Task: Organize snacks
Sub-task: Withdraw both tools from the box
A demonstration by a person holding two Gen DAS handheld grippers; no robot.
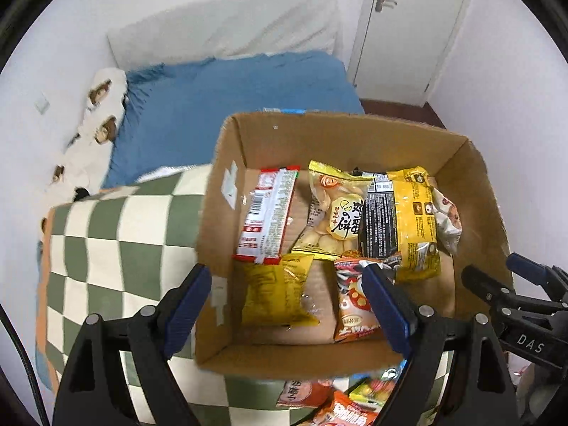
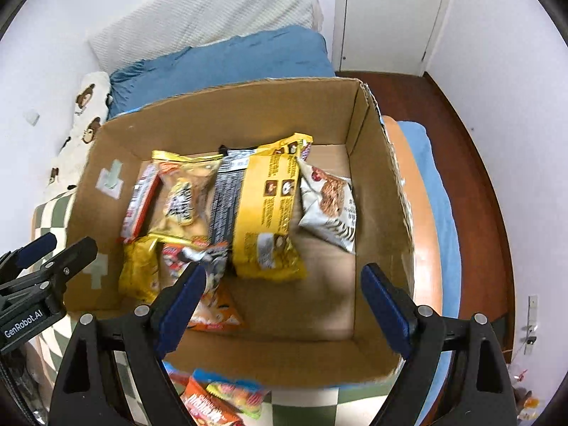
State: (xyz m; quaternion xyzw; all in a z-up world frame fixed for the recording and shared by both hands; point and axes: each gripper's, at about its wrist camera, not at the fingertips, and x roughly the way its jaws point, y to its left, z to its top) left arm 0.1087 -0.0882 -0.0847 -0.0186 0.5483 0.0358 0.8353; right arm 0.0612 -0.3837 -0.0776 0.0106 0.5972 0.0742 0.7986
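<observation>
An open cardboard box [image 1: 227, 191] [image 2: 383, 184] stands on a green-and-cream checked blanket [image 1: 106, 248]. Several snack packets lie inside: a red-and-white bar [image 1: 268, 213], a yellow biscuit bag [image 1: 333, 213], a big yellow-and-black bag [image 1: 408, 220] [image 2: 266, 206], a small yellow packet [image 1: 277, 289], an orange packet [image 1: 355, 305] and a white packet [image 2: 328, 209]. My left gripper [image 1: 287, 301] hovers open and empty over the box's near left corner. My right gripper [image 2: 284, 301] hovers open and empty over the box's near side. More packets [image 2: 220, 397] [image 1: 340, 401] lie on the blanket in front of the box.
The box sits on a bed with a blue sheet [image 1: 230, 96] and a white pillow [image 1: 227, 25] at the back. A white door [image 1: 408, 25] stands at the far right. Dark wooden floor [image 2: 472, 177] runs along the bed's right side.
</observation>
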